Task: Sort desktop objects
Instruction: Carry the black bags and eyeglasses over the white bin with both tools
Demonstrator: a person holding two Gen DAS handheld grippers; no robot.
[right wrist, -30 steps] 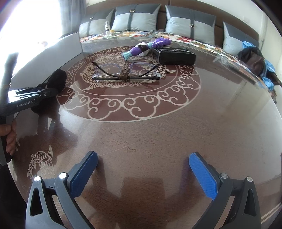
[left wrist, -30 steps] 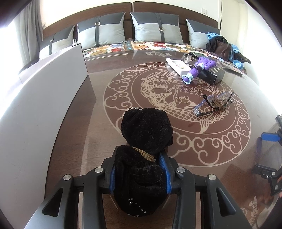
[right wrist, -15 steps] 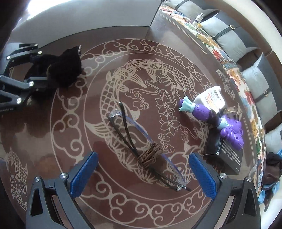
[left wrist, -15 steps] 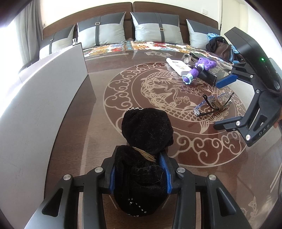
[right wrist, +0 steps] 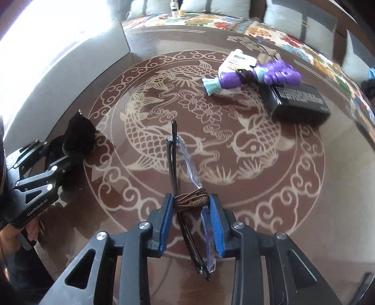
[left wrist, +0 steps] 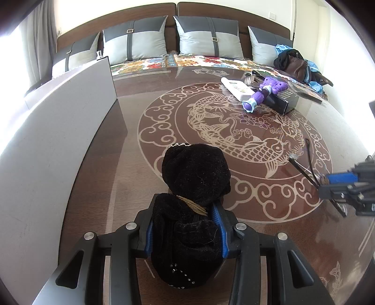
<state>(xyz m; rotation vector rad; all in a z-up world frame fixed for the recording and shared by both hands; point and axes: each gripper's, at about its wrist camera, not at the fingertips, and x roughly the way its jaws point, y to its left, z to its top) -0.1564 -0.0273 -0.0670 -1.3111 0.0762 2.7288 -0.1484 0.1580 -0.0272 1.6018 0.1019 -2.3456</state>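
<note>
i'm working in what looks like a home living room: a long wooden bench sofa (left wrist: 117,14) runs along the far wall with grey cushions (left wrist: 206,37) and a floral seat pad (left wrist: 211,61), a curtain (left wrist: 39,35) hangs by a bright window, and a brown bag (left wrist: 296,66) sits on the seat behind a dark glossy table (left wrist: 131,169) inlaid with koi fish.

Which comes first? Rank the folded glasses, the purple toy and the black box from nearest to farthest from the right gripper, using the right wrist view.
1. Folded glasses: between the right gripper's pads, which press on them at the cord wrap.
2. Purple toy: far across the table, upper right of centre.
3. Black box: right of the toy; the two are too close to call.
</note>
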